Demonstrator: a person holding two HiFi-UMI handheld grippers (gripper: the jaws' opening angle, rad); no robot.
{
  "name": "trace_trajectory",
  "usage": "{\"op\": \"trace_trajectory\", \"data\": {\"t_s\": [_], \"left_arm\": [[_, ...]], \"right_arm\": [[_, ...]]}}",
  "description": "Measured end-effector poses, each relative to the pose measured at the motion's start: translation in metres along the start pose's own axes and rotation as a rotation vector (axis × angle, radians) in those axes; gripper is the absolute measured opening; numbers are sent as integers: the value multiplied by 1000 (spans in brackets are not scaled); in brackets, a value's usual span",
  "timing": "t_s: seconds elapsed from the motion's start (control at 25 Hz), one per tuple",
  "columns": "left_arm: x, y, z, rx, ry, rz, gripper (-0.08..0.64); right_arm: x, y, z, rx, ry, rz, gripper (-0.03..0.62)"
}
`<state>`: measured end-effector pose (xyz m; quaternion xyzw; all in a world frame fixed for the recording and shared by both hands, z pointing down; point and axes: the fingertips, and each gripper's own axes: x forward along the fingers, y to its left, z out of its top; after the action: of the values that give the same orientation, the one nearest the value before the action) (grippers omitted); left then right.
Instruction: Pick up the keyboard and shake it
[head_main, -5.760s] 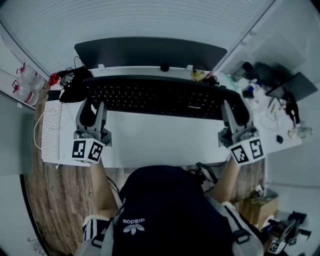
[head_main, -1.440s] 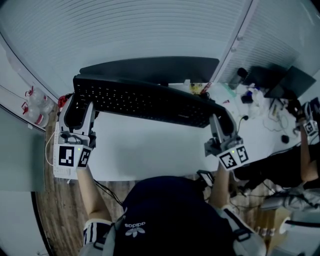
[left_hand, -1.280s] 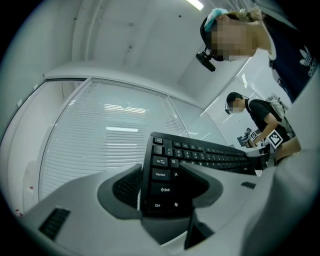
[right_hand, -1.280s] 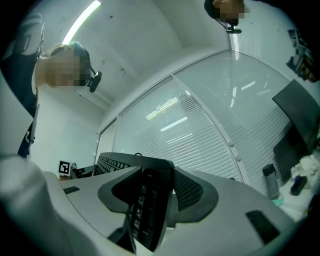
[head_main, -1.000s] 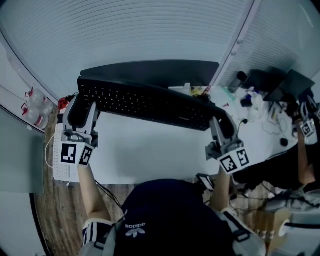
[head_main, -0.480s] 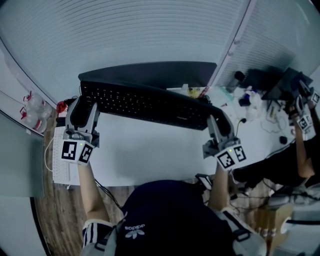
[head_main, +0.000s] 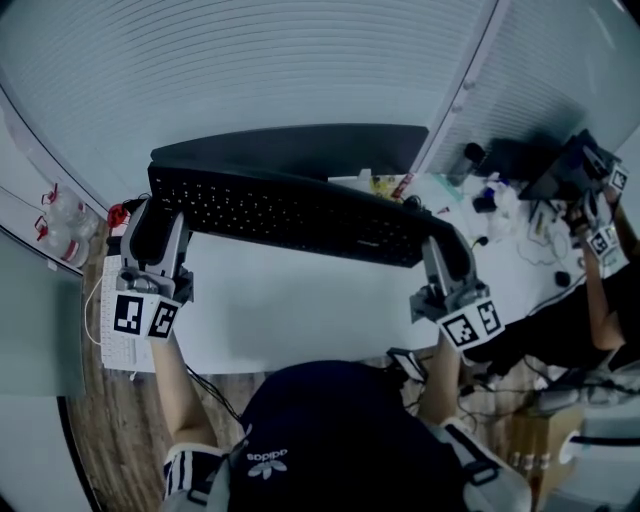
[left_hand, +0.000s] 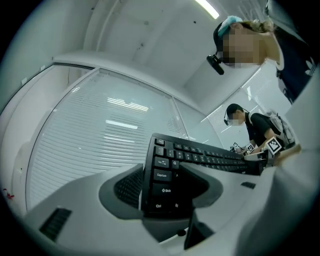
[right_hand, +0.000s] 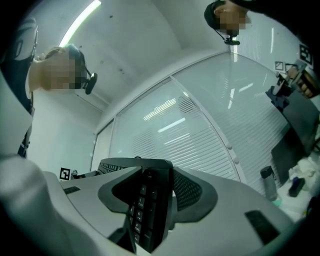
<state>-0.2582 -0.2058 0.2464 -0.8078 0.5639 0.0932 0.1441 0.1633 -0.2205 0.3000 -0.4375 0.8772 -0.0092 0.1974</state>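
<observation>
The long black keyboard (head_main: 290, 212) hangs in the air above the white desk (head_main: 300, 300), keys toward me, its right end lower. My left gripper (head_main: 150, 225) is shut on its left end, and my right gripper (head_main: 445, 255) is shut on its right end. The left gripper view has the keyboard (left_hand: 200, 157) clamped on edge between the jaws at the Caps Lock and Shift keys, with my left gripper (left_hand: 162, 187) closed round it. The right gripper view has the keyboard's (right_hand: 150, 210) end pinched the same way by my right gripper (right_hand: 152, 197).
A dark monitor (head_main: 300, 150) stands behind the keyboard. A white keyboard (head_main: 118, 330) lies at the desk's left edge, with bottles (head_main: 60, 215) beyond it. At the right, a cluttered desk (head_main: 520, 200) and another person's arm (head_main: 595, 290) with marker cubes.
Over the last seconds the keyboard came up off the desk and tilted. In the last half second it moved slightly left and nearer, both grippers still clamped on its ends.
</observation>
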Motion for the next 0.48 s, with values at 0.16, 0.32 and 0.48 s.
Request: {"op": "trace_trajectory", "data": {"t_s": [0.16, 0.32, 0.48], "left_arm": [[1, 1, -6, -18, 21, 13, 224], [1, 3, -6, -23, 20, -5, 222], [-2, 4, -3, -65, 0, 15, 222]], "right_arm": [[-1, 2, -3, 7, 14, -25, 186], [3, 1, -5, 17, 26, 2, 179], [2, 9, 3, 3, 52, 23, 179]]}}
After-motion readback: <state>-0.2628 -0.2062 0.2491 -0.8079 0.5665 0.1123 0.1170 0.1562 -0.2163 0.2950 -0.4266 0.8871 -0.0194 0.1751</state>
